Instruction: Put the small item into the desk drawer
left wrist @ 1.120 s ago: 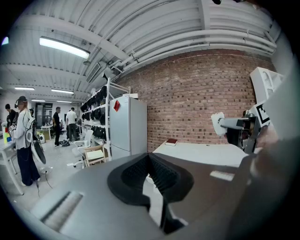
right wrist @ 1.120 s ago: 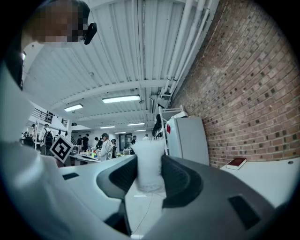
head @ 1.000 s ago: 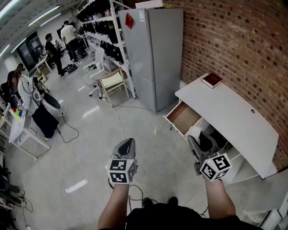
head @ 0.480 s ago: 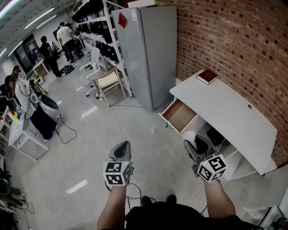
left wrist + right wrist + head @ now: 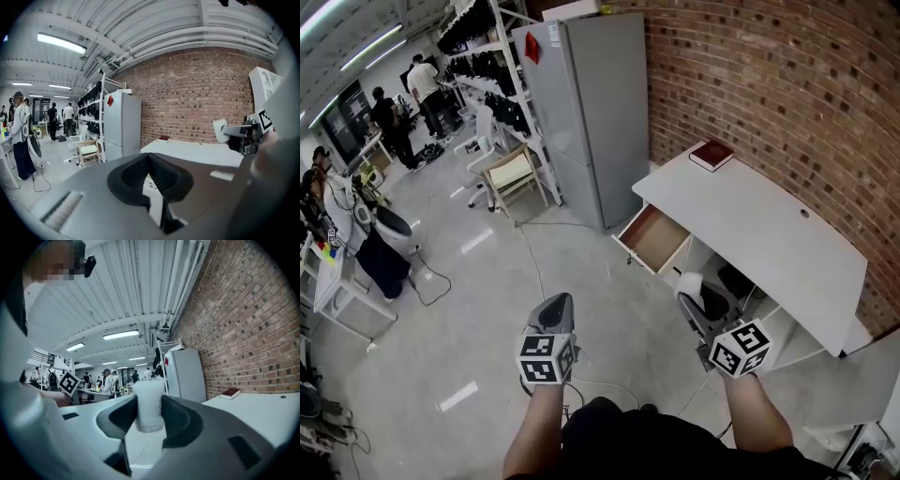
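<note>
Right gripper grasps a small white cylinder. Left gripper is clenched, empty. Open desk drawer lies at eleven o'clock from the right gripper.

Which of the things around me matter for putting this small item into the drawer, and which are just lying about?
For the job: white item clamped in the right gripper; open drawer; white desk it belongs to.

Just lying about: red book on the desk's far end; grey fridge; chair beyond it.
</note>
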A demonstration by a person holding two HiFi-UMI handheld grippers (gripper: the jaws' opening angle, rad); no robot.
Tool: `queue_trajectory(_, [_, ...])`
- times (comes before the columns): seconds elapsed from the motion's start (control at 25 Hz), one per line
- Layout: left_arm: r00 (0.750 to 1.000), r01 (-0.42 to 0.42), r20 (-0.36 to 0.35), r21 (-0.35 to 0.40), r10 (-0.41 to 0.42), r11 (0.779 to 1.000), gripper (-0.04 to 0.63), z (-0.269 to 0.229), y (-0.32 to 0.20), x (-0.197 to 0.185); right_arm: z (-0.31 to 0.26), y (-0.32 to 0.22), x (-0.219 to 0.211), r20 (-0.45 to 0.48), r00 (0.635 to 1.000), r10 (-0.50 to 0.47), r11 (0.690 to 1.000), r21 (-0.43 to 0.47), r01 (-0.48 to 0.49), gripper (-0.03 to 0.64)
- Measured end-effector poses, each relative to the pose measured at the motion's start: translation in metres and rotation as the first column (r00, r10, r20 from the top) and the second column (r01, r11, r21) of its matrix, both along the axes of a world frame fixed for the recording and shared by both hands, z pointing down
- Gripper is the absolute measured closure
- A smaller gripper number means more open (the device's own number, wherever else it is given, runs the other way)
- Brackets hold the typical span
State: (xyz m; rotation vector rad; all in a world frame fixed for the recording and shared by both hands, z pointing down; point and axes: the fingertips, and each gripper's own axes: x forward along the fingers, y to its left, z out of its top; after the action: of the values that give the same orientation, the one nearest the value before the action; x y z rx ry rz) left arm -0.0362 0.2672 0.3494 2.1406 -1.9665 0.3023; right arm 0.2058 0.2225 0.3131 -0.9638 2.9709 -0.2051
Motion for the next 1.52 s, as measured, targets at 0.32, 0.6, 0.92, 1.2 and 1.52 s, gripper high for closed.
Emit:
queue_trajectory(0.32, [0.999,-0.033,0.003,-0.004,0.033,0.999,0.583,0.002,-0.009,0.021,0.003,-0.004,0.02,0.025,1.0,0.017,0.999,-0.031,-0.016,0.456])
queue_trajectory(0.6, [0.999,-0.046,-0.014,-0.02,0.045,0.999,0.583,0.015,-0.031,0.013,0.014,-0.021,0.013,0.019,1.0,0.024,0.998,-0.052,-0.023,0.456])
queue_trajectory(0.92, [0.997,-0.067,-0.044,-0.03,0.066,0.997,0.583,0.024,-0.09,-0.012,0.033,-0.079,-0.013,0.005,0.999,0.034,0.995,-0.099,-0.033,0.456])
queue_trajectory(1.2, [0.994,-0.075,-0.087,-0.061,0.069,0.995,0.583,0.04,-0.151,-0.05,0.053,-0.137,-0.061,-0.042,0.999,0.01,0.988,-0.154,-0.016,0.456])
queue_trajectory(1.52, [0.99,-0.096,-0.116,-0.085,0.086,0.992,0.583,0.056,-0.214,-0.092,0.067,-0.197,-0.11,-0.089,0.996,0.004,0.982,-0.189,-0.021,0.456])
